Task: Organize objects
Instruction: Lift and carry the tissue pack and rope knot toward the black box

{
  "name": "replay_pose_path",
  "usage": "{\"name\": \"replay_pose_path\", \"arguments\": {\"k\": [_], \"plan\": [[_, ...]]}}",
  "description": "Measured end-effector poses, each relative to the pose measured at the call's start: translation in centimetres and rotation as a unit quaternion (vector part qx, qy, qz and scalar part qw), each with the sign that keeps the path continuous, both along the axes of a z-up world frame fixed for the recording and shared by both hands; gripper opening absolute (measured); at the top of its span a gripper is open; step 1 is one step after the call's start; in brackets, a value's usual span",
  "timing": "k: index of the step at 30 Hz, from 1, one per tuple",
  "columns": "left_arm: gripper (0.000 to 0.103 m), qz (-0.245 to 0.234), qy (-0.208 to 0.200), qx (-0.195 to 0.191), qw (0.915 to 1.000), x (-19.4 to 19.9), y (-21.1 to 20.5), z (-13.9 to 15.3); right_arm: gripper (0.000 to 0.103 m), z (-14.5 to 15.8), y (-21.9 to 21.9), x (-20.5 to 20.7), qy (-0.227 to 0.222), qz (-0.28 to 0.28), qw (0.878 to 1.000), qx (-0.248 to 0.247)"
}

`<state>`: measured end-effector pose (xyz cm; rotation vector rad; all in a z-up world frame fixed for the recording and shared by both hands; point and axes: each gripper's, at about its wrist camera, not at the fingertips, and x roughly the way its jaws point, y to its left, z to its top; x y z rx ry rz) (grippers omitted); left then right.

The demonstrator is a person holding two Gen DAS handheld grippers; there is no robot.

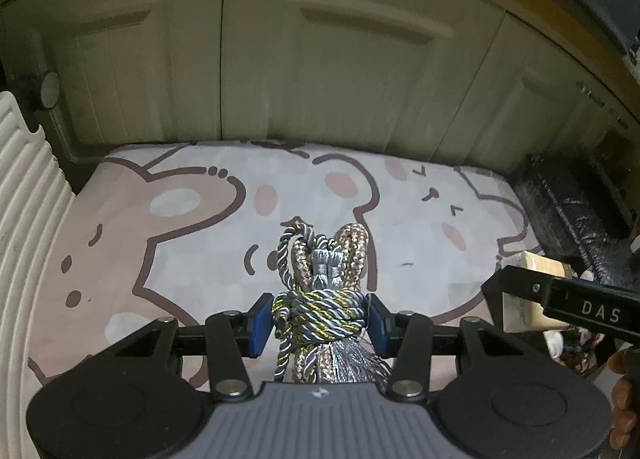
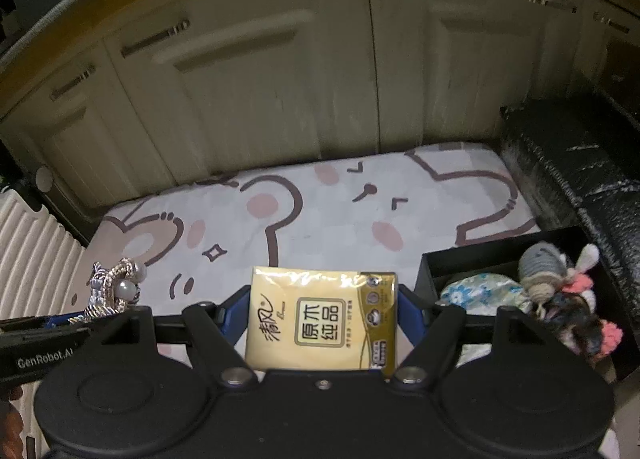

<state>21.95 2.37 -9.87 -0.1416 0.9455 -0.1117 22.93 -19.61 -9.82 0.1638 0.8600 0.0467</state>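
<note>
1. A cartoon-bear mat (image 1: 192, 259) in pale pink, white and brown is lying flat on the floor, running up to a row of cream cabinet doors (image 1: 320, 71) with slim bar handles; the room is showing dim, and the doors are blurred.
2. A white ribbed panel (image 1: 28, 187) is standing along the mat's left edge, and a long black wrapped bundle (image 2: 580, 171) is lying along its right edge.
3. The left gripper (image 1: 320, 321) is clamping its blue pads on a bundle of twisted cords and tassels (image 1: 320, 299) in grey, gold and rose, holding it above the mat with the loops pointing away from the camera and the fringe hanging back toward the gripper body.
4. The right gripper (image 2: 322, 319) is gripping a gold tissue pack (image 2: 322, 317) printed with Chinese characters, its blue pads pressing on both side edges.
5. A black open box (image 2: 500, 259) is sitting at the mat's right, just beside the right gripper, holding a blue floral cloth (image 2: 476, 291) and crocheted toys (image 2: 560, 279) in grey, pink and white.
6. The left wrist view is showing the right gripper's black finger marked "DAS" crossing its right edge, with the pack partly hidden behind it and part of a person's hand (image 1: 624, 399) below; the box's contents are barely visible there.
7. The right wrist view is showing the cord bundle from the side at far left, with two pearl-like beads that the left view does not show.
</note>
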Motion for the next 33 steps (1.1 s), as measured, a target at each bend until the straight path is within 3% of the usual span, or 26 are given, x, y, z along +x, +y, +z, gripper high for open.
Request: {"name": "replay_pose_path", "arguments": {"k": [13, 33], "plan": [[0.049, -0.007, -0.034, -0.013, 0.9993, -1.3, -1.9, 2.8, 0.075, 2.6, -3.1, -2.3, -0.036, -0.008, 0.999, 0.006], [0.049, -0.083, -0.052, -0.035, 0.9946, -0.9, -10.7, 3.6, 0.075, 3.5, -13.0, -4.9, -0.050, -0.061, 0.997, 0.001]]}}
